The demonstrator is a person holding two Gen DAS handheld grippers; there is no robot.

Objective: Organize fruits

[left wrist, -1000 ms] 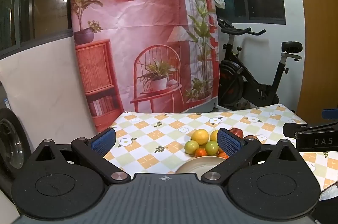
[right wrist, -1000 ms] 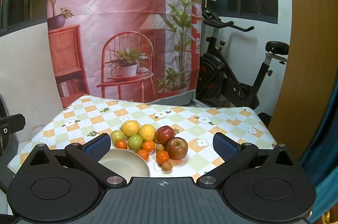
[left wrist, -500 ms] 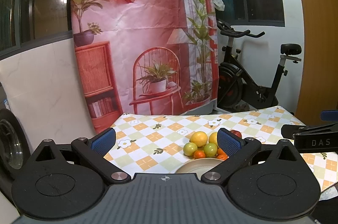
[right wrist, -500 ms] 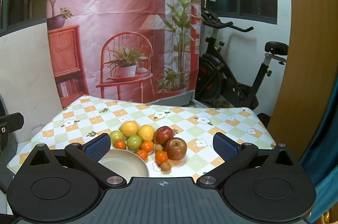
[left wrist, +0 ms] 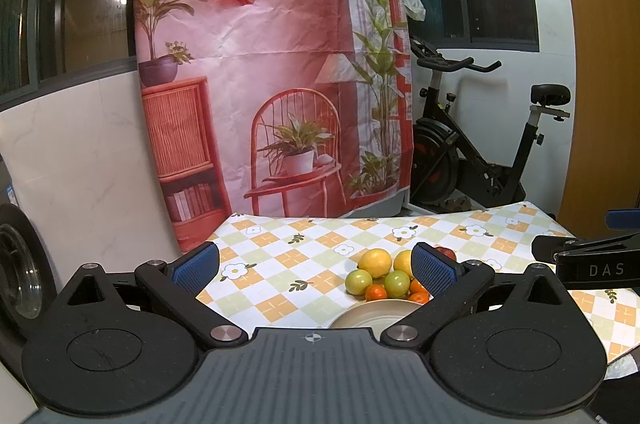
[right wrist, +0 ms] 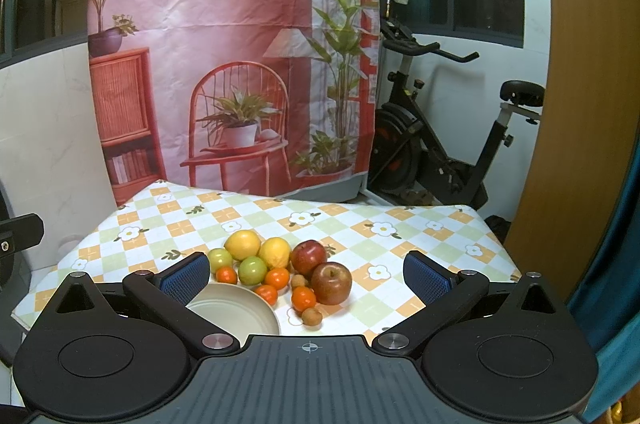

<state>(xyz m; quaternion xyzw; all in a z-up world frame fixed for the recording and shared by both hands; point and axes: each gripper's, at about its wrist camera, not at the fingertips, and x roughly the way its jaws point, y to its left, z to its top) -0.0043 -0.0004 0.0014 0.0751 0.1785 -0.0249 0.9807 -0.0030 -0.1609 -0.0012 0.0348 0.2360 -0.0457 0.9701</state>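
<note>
A cluster of fruit lies on the checkered tablecloth (right wrist: 360, 224): two lemons (right wrist: 242, 244), two green fruits (right wrist: 253, 270), two red apples (right wrist: 331, 283), several small oranges (right wrist: 303, 298) and small brown fruits (right wrist: 311, 316). A beige bowl (right wrist: 236, 310) stands empty in front of them. My right gripper (right wrist: 306, 274) is open, held back above the table's near edge, empty. My left gripper (left wrist: 316, 268) is open and empty; the lemons (left wrist: 375, 262) and the bowl (left wrist: 372, 314) show between its fingers. The right gripper's body (left wrist: 592, 258) shows at the right.
A red printed backdrop (right wrist: 224, 44) hangs behind the table. An exercise bike (right wrist: 436, 144) stands at the back right beside a wooden door (right wrist: 588, 104). A white wall (left wrist: 80, 164) lies left of the table.
Both grippers have tilted slightly, so the fruit sits a little lower in both views. The fruit and bowl have not moved. Both stay open.
</note>
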